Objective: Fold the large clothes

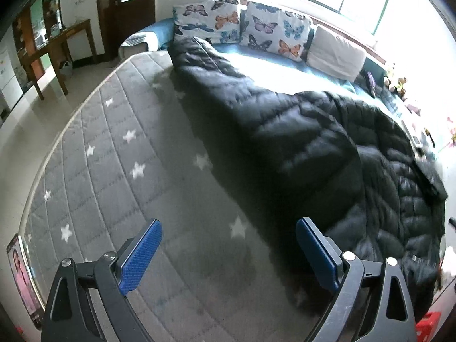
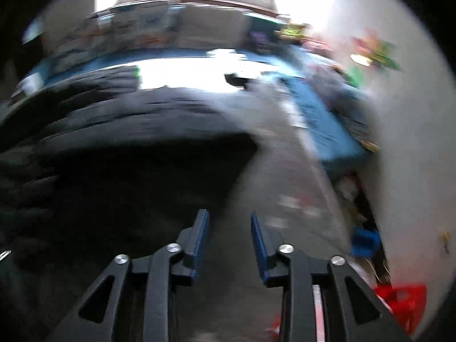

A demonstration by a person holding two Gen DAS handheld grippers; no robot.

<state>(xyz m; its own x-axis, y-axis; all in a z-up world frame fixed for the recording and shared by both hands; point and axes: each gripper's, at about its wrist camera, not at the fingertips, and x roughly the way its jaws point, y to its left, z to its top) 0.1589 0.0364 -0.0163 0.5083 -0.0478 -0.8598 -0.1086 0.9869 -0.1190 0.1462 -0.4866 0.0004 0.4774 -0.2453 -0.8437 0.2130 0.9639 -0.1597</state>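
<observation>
A large black quilted puffer coat (image 1: pixel 299 142) lies spread across the right half of a grey star-patterned mattress (image 1: pixel 128 176). My left gripper (image 1: pixel 228 250) hovers wide open and empty over the grey cover, its right finger close to the coat's near edge. In the blurred right wrist view the coat (image 2: pixel 119 154) fills the left and centre. My right gripper (image 2: pixel 230 242) is partly open and empty, just above the mattress (image 2: pixel 279 176) at the coat's right edge.
Two butterfly pillows (image 1: pixel 242 25) and a white pillow (image 1: pixel 336 54) lean at the bed's head under a bright window. A wooden table (image 1: pixel 57 51) stands on the floor at left. A red basket (image 2: pixel 401 299) and blue bedding (image 2: pixel 327 131) lie to the right by the wall.
</observation>
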